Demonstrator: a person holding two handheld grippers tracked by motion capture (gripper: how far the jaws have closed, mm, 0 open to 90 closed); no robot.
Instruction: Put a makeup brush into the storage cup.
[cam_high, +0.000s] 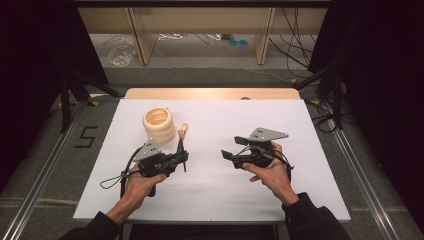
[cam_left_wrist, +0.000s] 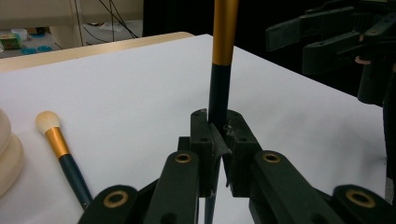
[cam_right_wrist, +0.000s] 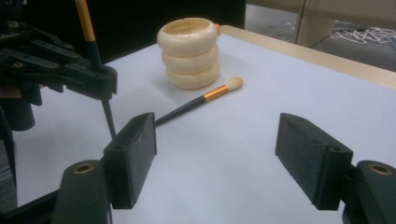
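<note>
The left gripper (cam_high: 177, 161) has its fingers (cam_left_wrist: 205, 140) clenched on the dark lower shaft of a makeup brush (cam_left_wrist: 223, 51), gripping it low so that the gold ferrule rises upright above the pads. Held this way, the brush stands nearly vertical, which suits dropping it handle-first or head-first into the cream holder (cam_high: 159, 125) that sits at about eleven o'clock from that gripper on the table (cam_high: 300, 200). The right gripper (cam_high: 231, 150) hovers well apart at three o'clock from the left one, its fingers (cam_right_wrist: 133, 156) released and spread wide with nothing between them; I judge it has let the brush go to the left hand, or stands ready to take the next one.

A second brush (cam_right_wrist: 201, 100) lies flat on the table just beside the holder, its pale head pointing toward the base, apparently waiting its turn.

The holder looks like three stacked rounded rings of smooth, glossy cream material, hollow in the middle, with a small orange spot at the rim. Both brushes are slim rods: dark blue-black handle, a brushed gold metal collar, and, on the lying one, a soft rounded tuft of pale bristles. The table top is a matte white sheet over a light wooden board. The finger pads are black, blocky and slightly rough, fit for pinching a thin round handle without slipping.
</note>
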